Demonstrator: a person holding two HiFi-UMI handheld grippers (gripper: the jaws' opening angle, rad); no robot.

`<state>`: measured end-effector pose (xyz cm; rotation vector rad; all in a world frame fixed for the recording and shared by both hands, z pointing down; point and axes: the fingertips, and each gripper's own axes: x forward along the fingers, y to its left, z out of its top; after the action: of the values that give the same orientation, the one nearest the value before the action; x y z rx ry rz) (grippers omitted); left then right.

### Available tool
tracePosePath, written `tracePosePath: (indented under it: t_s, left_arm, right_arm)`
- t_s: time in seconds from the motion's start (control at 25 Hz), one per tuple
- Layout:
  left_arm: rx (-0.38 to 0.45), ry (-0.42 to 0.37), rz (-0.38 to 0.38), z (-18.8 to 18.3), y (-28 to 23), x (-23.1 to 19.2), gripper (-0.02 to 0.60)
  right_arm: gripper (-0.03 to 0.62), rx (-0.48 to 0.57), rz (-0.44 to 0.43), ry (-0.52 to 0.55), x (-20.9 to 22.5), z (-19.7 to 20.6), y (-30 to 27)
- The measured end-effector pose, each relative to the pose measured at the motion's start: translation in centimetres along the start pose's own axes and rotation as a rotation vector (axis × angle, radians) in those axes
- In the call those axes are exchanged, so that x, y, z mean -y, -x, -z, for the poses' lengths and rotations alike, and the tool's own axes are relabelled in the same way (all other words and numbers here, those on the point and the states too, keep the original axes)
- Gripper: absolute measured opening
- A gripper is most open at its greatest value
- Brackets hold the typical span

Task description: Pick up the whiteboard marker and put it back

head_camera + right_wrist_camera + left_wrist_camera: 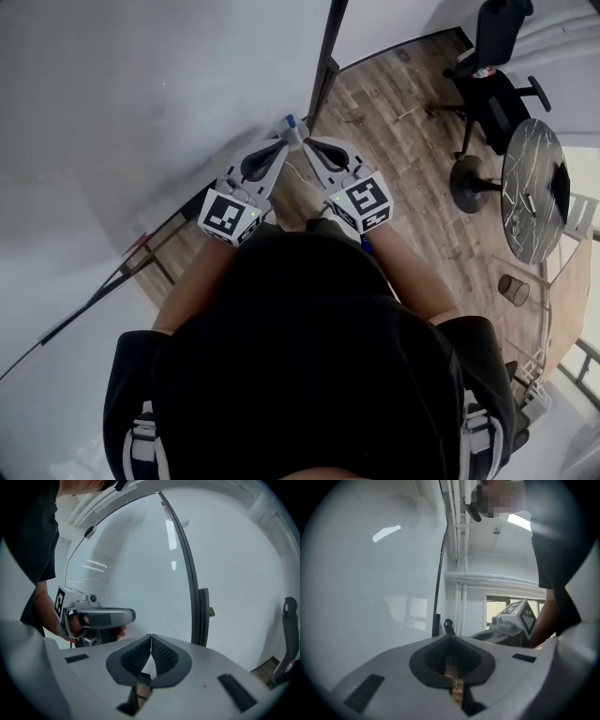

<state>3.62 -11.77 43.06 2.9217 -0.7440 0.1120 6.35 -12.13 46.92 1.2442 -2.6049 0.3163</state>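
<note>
Both forearms angled inward ahead of the body, left gripper (296, 139) and right gripper (310, 143) held tip to tip beside the whiteboard (112, 112) edge, both jaws closed on nothing, blue-tipped marker (291, 121) seen just past the left tips.

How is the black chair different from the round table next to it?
The chair is plain black, but the table has a dark top with white lines running through it. The chair has a back and armrests, while the table top is flat and round. In the head view the chair sits higher up than the table. Both are dark and stand on the wooden floor.
</note>
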Motion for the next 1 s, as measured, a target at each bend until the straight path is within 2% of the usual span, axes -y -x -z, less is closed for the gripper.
tracePosePath:
  t_s: [0.28,0.56,0.8,1.0]
  left_arm:
    - [-0.002,0.026,-0.055,2.6,0.2,-1.3,0.003]
    - [-0.004,0.026,-0.064,3.2,0.3,-2.6,0.003]
    - [-0.003,0.035,-0.064,3.1,0.4,-2.8,0.003]
    - [0.007,0.055,-0.064,3.0,0.8,-2.4,0.003]
  right_arm:
    - [0.003,-0.029,0.001,-0.014,1.6,2.6,-2.8]
    - [0.003,-0.099,0.026,0.016,2.5,4.7,-5.6]
    - [0.005,-0.155,0.056,-0.002,3.6,6.4,-7.2]
    - [0.034,-0.179,0.070,-0.013,4.2,7.7,-8.0]
